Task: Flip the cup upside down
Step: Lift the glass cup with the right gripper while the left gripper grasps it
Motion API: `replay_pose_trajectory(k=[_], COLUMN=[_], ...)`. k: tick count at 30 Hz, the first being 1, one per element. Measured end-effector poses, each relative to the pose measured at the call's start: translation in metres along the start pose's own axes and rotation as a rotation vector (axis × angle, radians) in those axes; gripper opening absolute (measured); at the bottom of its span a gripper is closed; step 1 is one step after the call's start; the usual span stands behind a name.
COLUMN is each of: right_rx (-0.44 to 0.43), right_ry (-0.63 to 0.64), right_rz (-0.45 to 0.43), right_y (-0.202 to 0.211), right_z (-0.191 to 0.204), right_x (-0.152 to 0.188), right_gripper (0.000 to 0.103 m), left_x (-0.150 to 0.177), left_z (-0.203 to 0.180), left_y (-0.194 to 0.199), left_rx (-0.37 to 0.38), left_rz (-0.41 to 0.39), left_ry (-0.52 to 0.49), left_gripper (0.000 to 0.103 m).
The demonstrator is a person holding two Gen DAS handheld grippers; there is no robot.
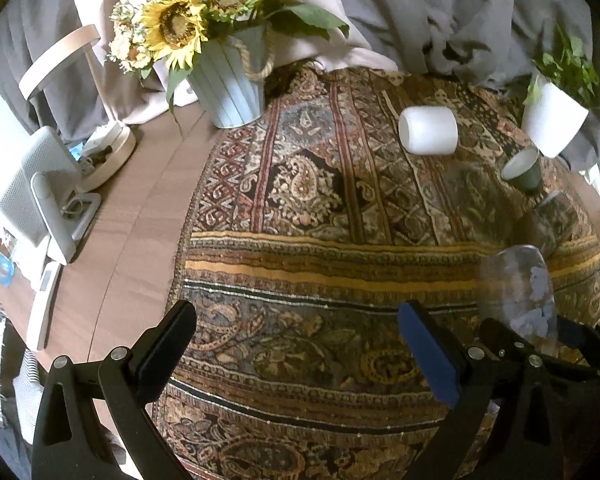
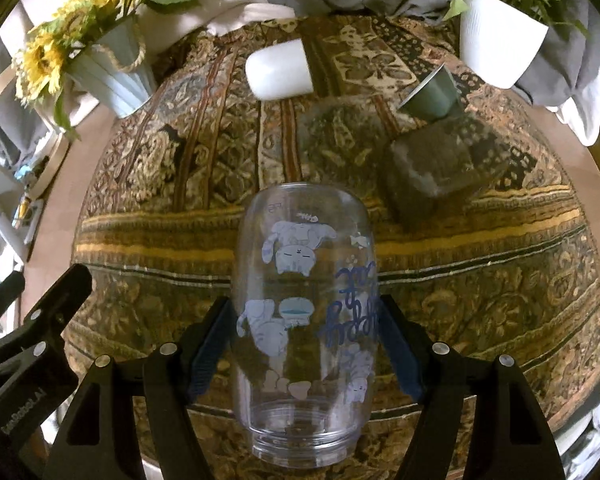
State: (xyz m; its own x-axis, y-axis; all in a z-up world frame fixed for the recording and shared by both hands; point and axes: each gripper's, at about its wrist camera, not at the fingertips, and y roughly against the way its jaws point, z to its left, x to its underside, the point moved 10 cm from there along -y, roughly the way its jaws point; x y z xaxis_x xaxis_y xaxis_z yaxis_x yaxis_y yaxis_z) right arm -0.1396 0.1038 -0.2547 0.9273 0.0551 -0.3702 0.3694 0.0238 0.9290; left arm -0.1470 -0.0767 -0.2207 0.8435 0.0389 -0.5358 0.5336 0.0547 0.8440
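Already, in the left wrist view the left gripper (image 1: 296, 328) hangs wide open over the patterned cloth (image 1: 300, 256), while the right wrist view shows the right gripper (image 2: 306, 328) clamping the clear cup (image 2: 304, 320), print inverted, apparently flipped but not yet set down.

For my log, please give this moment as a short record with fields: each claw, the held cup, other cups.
right claw: shut on the clear printed cup
cup pose: print upside down, rounded end away from camera
left claw: open, holding nothing
other cups: white cup on its side; green cup tilted
surface: patterned cloth
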Motion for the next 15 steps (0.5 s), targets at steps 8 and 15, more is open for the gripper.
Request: replay_pose_trajectory(k=[8, 15], right_rx=[0.008, 0.017], right_ry=[0.001, 0.017], right_rz=[0.017, 0.005], right_y=[-0.011, -0.011], right_z=[-0.003, -0.003], right_x=[0.012, 0.012], right_gripper=[0.072, 0.072], left_x=[0.015, 0.020], left_z=[0.001, 0.000], left_y=[-0.006, -0.008], left_rx=[-0.016, -0.013], left_rz=[0.029, 0.044], left_ry=[0.000, 0.011], left_gripper=[0.103, 0.103])
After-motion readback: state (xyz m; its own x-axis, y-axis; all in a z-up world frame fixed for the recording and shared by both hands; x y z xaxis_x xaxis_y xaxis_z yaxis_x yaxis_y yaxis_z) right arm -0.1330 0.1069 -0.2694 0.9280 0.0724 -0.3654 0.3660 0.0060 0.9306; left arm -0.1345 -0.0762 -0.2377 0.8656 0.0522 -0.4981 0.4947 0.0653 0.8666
